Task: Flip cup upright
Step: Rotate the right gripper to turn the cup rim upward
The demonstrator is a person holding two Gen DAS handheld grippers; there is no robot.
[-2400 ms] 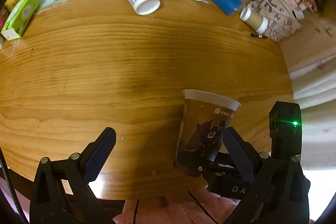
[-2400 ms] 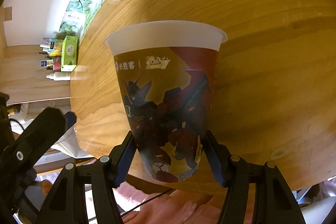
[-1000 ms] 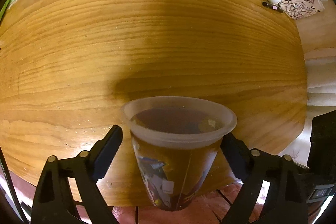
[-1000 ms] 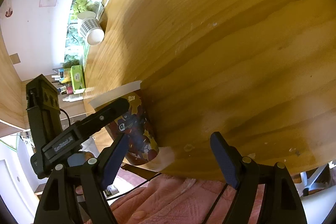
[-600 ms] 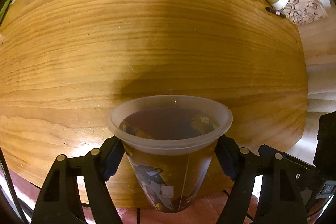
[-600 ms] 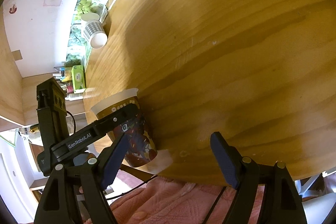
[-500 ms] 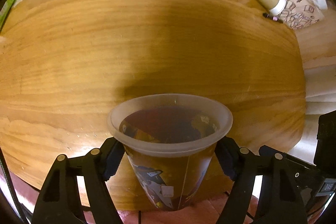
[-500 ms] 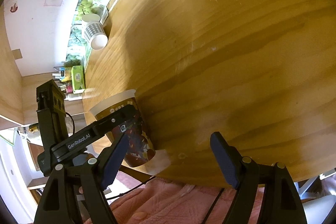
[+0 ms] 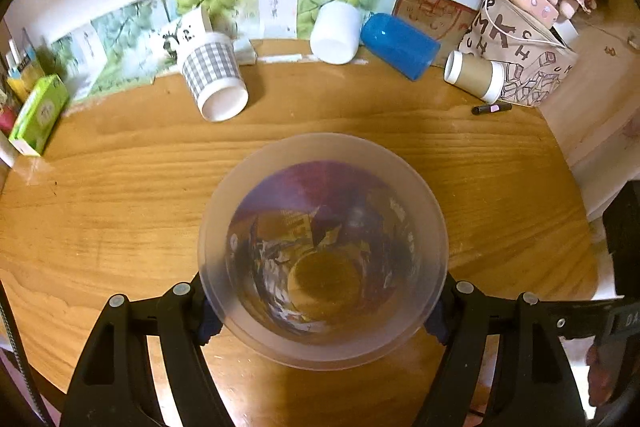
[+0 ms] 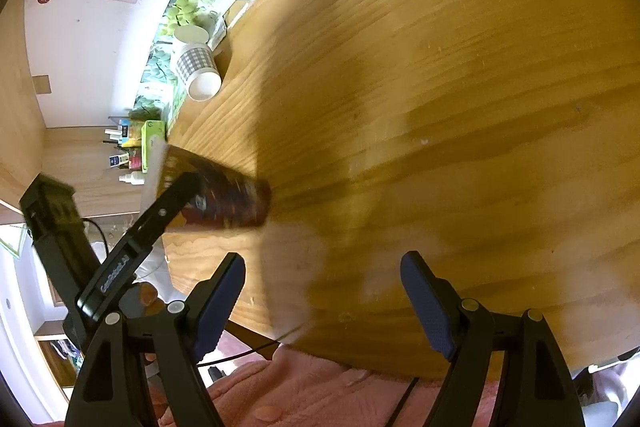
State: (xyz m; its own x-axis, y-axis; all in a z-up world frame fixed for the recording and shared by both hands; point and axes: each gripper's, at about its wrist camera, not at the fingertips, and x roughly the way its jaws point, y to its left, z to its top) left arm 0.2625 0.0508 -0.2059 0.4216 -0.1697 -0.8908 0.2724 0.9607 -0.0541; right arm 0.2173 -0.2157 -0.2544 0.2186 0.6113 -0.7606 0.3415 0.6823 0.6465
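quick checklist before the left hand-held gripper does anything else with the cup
1. Left hand-held gripper shut on cup: ok.
2. Cup upright: not ok; in the right view it lies tipped, mouth toward the left camera.
3. Right hand-held gripper open and off the cup: ok.
4. Cup empty: ok; bare bottom shows.
5. Bare table near the cup for setting it down: ok.
6. Cup base touching table: cannot tell.

warm indoor light, heavy fisheye vignette, motion blur on cup in right view, soft shadows on table, left view sharper
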